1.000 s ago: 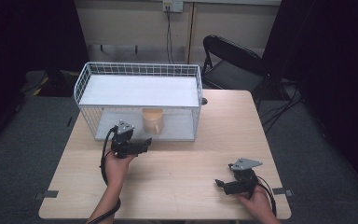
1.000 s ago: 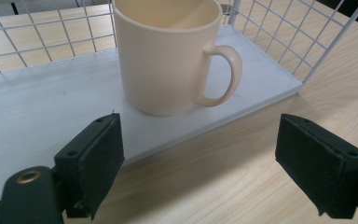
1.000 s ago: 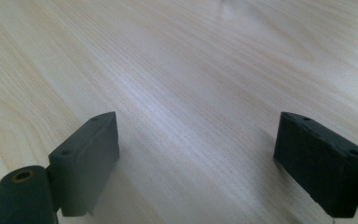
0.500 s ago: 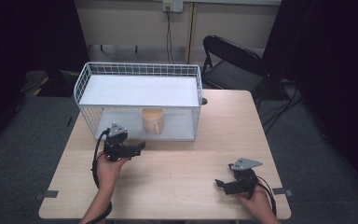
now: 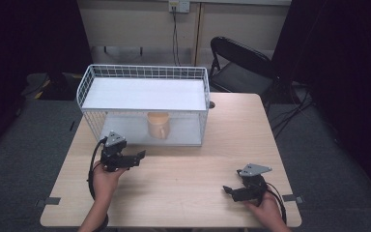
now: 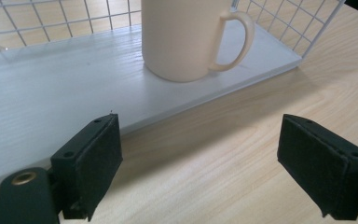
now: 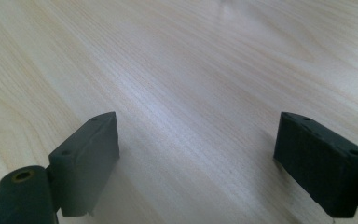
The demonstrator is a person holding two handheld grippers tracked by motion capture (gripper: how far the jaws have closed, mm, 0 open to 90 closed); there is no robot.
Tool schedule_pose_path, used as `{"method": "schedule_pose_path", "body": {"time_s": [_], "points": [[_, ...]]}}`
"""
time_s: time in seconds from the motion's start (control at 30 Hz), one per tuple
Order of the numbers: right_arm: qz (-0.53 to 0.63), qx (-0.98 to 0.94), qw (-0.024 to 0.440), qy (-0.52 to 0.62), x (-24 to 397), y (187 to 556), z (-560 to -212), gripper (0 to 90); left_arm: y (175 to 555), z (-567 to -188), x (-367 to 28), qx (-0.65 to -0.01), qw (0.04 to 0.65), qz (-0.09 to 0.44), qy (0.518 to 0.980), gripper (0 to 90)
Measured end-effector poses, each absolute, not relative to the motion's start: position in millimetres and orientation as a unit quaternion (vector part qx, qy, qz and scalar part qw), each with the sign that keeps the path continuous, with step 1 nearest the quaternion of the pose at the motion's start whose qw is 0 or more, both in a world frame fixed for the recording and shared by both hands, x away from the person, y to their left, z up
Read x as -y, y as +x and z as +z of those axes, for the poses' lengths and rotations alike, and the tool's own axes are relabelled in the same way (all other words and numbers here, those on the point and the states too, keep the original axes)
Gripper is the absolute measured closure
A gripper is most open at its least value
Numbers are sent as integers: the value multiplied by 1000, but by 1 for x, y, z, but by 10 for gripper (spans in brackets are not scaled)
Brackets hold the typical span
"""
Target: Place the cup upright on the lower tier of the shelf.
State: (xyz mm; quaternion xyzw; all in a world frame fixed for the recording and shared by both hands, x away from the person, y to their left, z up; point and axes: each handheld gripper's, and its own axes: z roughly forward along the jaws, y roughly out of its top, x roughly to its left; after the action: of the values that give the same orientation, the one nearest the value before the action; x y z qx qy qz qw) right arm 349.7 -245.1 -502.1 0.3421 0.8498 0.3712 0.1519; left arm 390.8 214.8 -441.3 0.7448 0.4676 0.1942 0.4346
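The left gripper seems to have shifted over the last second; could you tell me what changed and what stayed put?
The left gripper drew back from the wire rack towards the person's side and a little to the left, jaws open and empty, nothing taken or released. The beige mug stayed upright on the rack's lower shelf. The right gripper stayed resting near the table's near right corner, jaws open.

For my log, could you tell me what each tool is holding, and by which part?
Nothing: the left tool and right tool are open and empty; the mug stands untouched.
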Motion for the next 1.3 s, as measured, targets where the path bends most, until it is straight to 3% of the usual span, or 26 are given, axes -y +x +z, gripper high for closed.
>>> {"method": "schedule_pose_path", "body": {"time_s": [1.3], "points": [[371,-850,152,342,245,350,-502,132,356,-466,-264,-469,401,182,766,119]]}}
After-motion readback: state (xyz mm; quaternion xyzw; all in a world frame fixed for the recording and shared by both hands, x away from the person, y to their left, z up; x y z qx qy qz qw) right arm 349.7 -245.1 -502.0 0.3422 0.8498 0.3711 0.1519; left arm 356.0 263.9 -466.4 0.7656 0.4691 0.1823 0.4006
